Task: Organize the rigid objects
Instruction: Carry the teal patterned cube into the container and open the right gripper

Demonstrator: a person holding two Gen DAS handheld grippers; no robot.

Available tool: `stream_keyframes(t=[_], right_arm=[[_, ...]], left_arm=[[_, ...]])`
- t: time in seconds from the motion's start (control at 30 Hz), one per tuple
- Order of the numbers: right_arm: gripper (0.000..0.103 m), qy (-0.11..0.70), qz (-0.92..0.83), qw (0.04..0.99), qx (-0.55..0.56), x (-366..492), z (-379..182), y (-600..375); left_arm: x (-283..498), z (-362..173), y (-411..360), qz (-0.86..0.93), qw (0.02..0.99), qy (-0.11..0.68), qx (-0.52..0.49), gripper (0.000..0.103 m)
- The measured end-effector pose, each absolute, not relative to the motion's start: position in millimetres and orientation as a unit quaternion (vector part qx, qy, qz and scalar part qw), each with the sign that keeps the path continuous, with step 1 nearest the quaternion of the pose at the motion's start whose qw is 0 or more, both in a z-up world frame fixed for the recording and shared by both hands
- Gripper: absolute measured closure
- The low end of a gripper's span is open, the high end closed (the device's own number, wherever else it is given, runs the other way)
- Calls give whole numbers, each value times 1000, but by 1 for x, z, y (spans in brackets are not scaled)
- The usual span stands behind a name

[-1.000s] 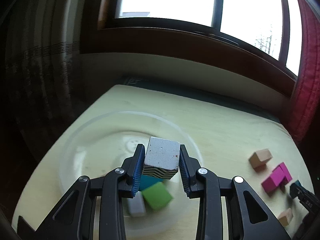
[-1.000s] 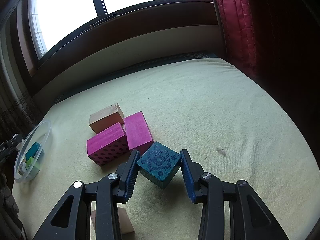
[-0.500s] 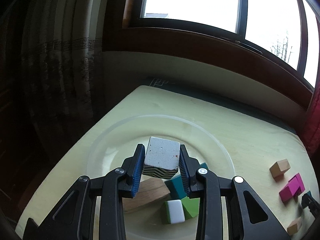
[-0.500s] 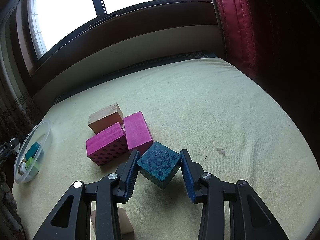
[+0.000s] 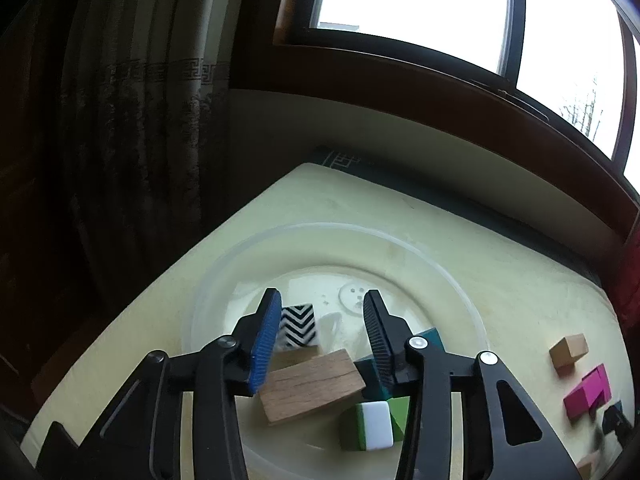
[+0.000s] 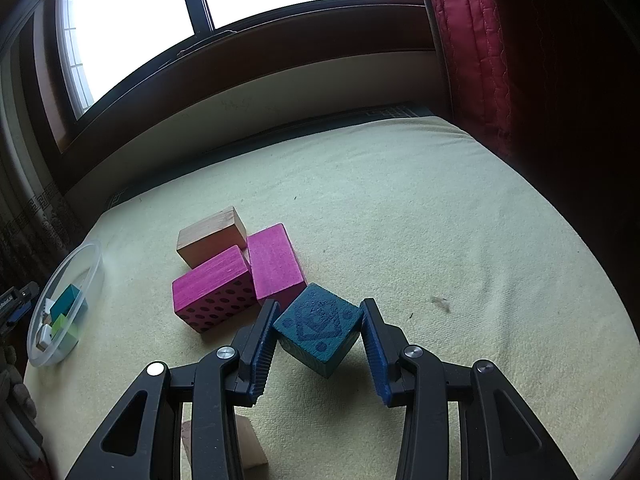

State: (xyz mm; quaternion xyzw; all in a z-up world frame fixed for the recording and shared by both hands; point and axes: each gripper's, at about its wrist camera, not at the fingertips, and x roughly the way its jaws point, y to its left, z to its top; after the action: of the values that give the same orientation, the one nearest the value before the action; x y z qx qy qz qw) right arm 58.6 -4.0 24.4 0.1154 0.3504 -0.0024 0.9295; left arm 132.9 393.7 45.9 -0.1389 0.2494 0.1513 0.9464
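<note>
My left gripper [image 5: 322,300] hangs open over a clear plastic bowl [image 5: 224,272]. Beneath its left finger, on the bowl's floor, lies a black-and-white zigzag block [image 5: 297,325]. The bowl also holds a wooden block [image 5: 312,386], a green-and-white block [image 5: 370,426] and a teal block [image 5: 434,338]. In the right wrist view, my right gripper [image 6: 320,308] is shut on a teal patterned cube [image 6: 318,326], held tilted just above the cream cloth, with its shadow below. The same bowl [image 6: 92,256] sits far left in that view.
Two magenta blocks [image 6: 214,290] [image 6: 274,266] and a tan wooden block [image 6: 212,236] lie together just beyond the right gripper. A pale block [image 6: 240,444] lies under its left finger. A dark curtain [image 5: 120,140] hangs left, a red curtain [image 6: 472,60] right, and a window sill runs behind.
The left gripper moved on over the bowl and opened; the zigzag block dropped from its fingers onto the bowl's floor. The right gripper and its teal cube stayed still.
</note>
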Motion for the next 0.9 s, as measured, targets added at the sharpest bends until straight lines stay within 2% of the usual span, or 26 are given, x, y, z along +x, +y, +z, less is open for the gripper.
stream_keyframes(t=[0.2, 0.57, 0.9], right_arm=[[59, 349, -3, 930, 115, 59, 25, -5], [59, 335, -10, 937, 97, 55, 32, 6], [59, 320, 52, 944, 64, 58, 60, 62]], left_arm=[[130, 45, 397, 168, 946, 239, -143, 56], [124, 48, 405, 187, 944, 224, -153, 41], [120, 52, 411, 190, 944, 214, -166, 39]])
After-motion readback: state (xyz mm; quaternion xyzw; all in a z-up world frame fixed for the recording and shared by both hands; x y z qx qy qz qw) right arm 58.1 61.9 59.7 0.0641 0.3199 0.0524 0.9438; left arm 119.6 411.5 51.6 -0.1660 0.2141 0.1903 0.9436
